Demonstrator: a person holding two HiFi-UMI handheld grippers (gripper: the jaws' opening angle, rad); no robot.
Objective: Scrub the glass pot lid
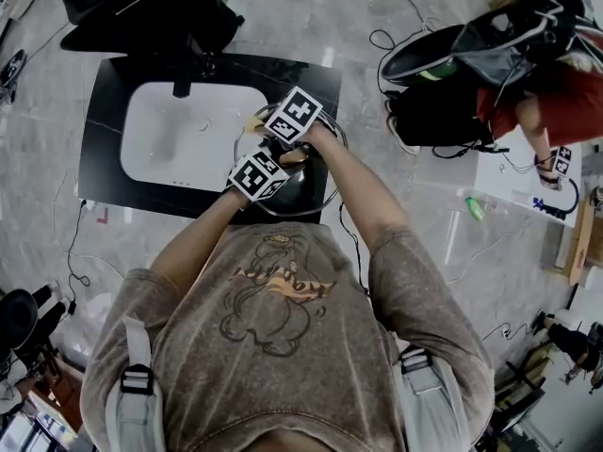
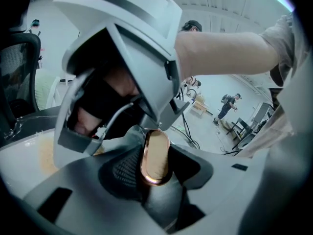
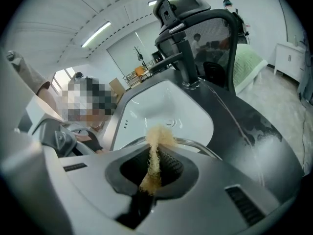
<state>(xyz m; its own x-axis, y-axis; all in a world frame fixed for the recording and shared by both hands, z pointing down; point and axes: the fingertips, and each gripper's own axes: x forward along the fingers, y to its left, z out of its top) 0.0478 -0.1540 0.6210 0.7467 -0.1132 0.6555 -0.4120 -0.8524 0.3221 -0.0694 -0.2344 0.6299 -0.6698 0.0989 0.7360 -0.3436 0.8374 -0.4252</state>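
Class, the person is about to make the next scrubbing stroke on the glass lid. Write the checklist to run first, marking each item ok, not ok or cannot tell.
1. The left gripper is clamped on the lid handle: ok.
2. The right gripper is pinching the scrubber: ok.
3. Scrubber touching the glass pot lid: cannot tell.
4. Lid centred over the sink basin: not ok, it is mostly over the black counter.
5. Water running from the faucet: not ok, no stream visible.

Glass lid [image 1: 311, 192], copper knob [image 2: 155, 156], rt of basin [image 1: 174, 144]; tan scrub pad [image 3: 155, 146] at rim
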